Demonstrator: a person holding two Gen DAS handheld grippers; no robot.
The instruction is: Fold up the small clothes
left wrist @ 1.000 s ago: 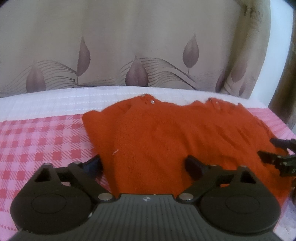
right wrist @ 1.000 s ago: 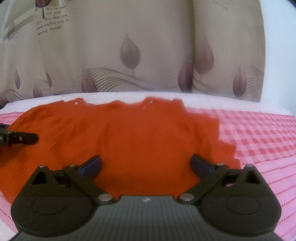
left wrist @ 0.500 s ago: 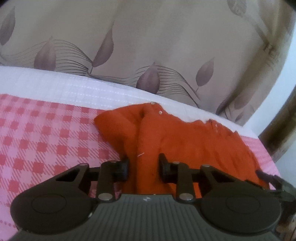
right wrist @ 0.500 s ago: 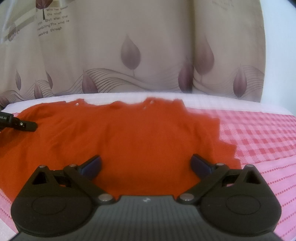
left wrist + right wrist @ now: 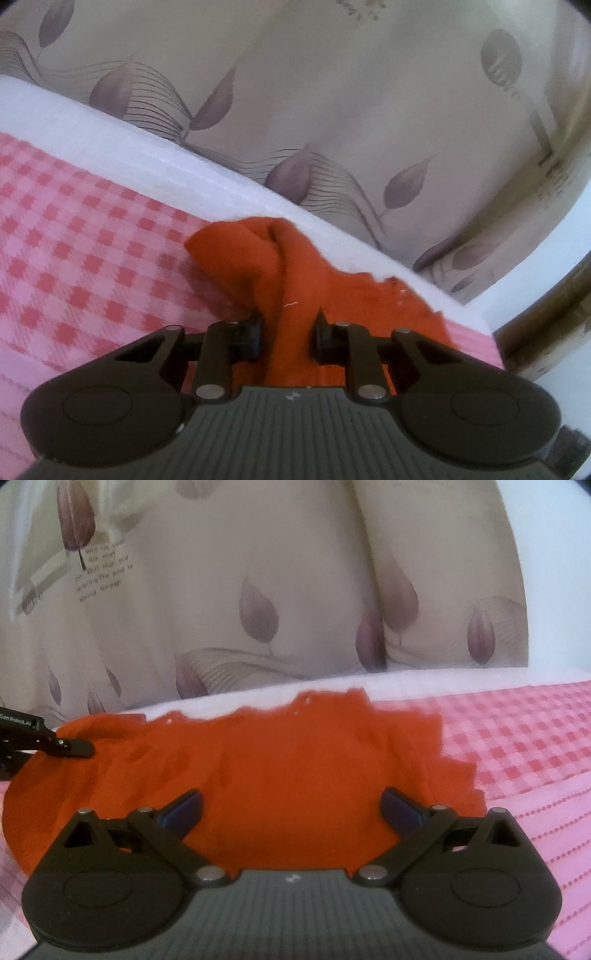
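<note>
An orange knitted garment point(image 5: 295, 771) lies spread on the pink checked bed cover point(image 5: 517, 746). My left gripper point(image 5: 288, 332) is shut on a bunched fold of the garment point(image 5: 291, 280) at its left edge and lifts it off the cover. The left gripper's fingertip point(image 5: 74, 747) shows at the far left of the right wrist view, over the garment's left side. My right gripper point(image 5: 291, 805) is open, its jaws wide apart, low over the near middle of the garment and holding nothing.
A white strip of bedding point(image 5: 147, 155) runs along the far edge of the cover. A beige curtain with purple leaf prints point(image 5: 258, 590) hangs right behind it. Checked cover point(image 5: 74, 240) extends left of the garment.
My left gripper closed on the garment's left edge, then rose and tilted, pulling the cloth into a bunched fold. The right gripper stayed open and shifted slightly lower.
</note>
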